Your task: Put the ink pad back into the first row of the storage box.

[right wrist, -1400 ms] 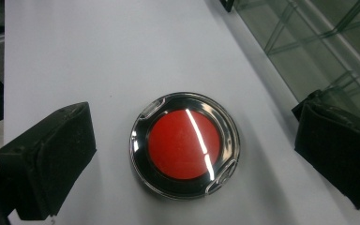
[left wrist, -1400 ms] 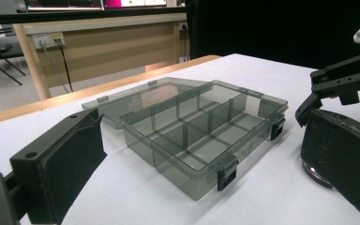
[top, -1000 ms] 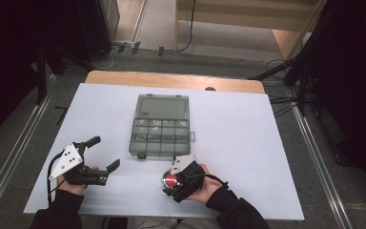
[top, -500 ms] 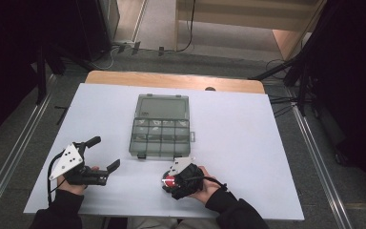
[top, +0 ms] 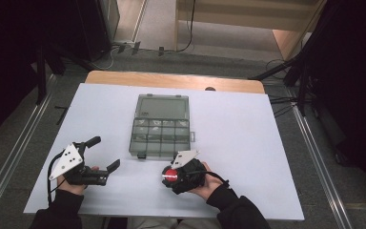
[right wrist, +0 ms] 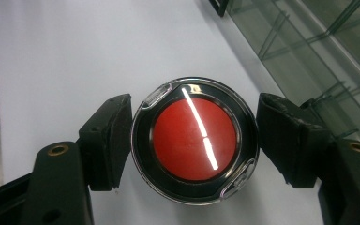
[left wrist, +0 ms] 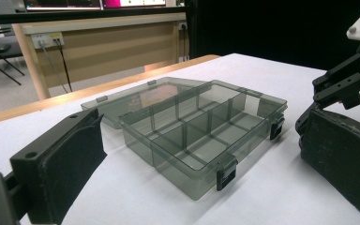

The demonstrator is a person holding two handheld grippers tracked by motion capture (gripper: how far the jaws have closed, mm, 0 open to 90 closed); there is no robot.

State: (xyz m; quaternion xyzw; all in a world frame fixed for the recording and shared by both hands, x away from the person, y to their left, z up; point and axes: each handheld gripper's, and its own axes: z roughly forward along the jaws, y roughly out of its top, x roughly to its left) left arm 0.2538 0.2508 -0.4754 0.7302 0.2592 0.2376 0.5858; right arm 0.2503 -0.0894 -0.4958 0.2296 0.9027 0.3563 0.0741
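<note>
A smoky clear compartment box [top: 161, 134] lies mid-table, its lid [top: 164, 107] folded flat behind it and its cells empty. My right gripper [top: 170, 176] sits just in front of the box's near edge. It is shut on a round red push button [right wrist: 194, 139] with a black ring, both pads touching the ring. My left gripper [top: 104, 152] is open at the near left, holding nothing and facing the box [left wrist: 201, 136]. The left gripper view takes in part of the right gripper [left wrist: 344, 84] at its right edge.
The white tabletop [top: 267, 143] has bare room to the right and left of the box. A wooden strip [top: 171, 81] runs along its far edge. Metal rails [top: 314, 143] flank the table on the floor.
My right gripper has shifted slightly left with the red button held. The left gripper and the box have stayed where they were.
</note>
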